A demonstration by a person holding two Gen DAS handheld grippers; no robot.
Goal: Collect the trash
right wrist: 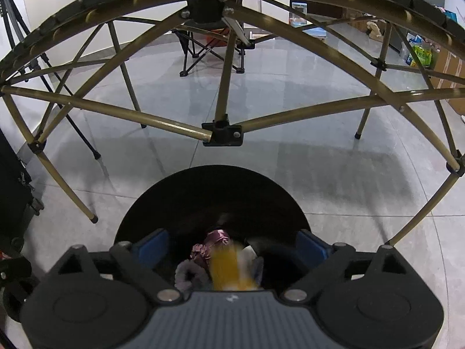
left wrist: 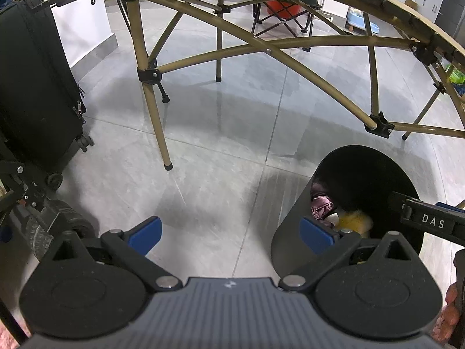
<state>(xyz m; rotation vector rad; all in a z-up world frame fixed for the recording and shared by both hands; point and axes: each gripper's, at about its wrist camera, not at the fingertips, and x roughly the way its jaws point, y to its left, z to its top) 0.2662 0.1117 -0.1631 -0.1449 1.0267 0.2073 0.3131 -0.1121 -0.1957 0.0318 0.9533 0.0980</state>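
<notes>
Grey glossy tile floor, white walls. Black bin stands on it, just in front of the folding table's tan frame. Right gripper over the bin mouth, jaws wide, nothing held. Below it in the bin: blurred yellow item, purple wrapper, grey scrunchie. Left gripper beside the bin, jaws wide, empty. Black suitcase well left of the bin; camp chair beyond the table.

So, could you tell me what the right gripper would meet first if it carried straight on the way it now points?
Probably the trash inside the black bin. The open right gripper points into the bin's mouth, where a blurred yellow item and pink scrunchie lie in line. Depth is unclear.
</notes>
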